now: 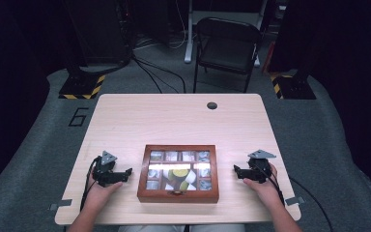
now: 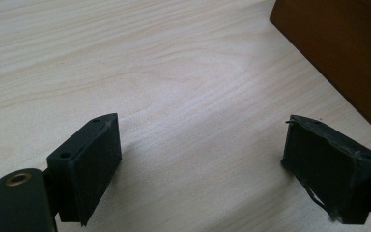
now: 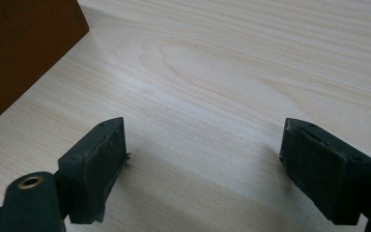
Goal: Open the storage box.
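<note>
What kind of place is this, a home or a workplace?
Probably a lab or recording studio, not a home: dark curtains surround the wooden table, equipment stands with hazard-striped bases flank it, and cables run across the grey floor.

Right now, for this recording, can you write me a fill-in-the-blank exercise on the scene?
1. The brown wooden box with a glass lid lies ____ the two hand-held grippers.
2. The left hand-held gripper has ____ jaws.
3. Between the right hand-held gripper jaws there is only bare ____.
4. Beyond the light wooden table stands a black folding ____.

Missing: between; open; table; chair
</note>
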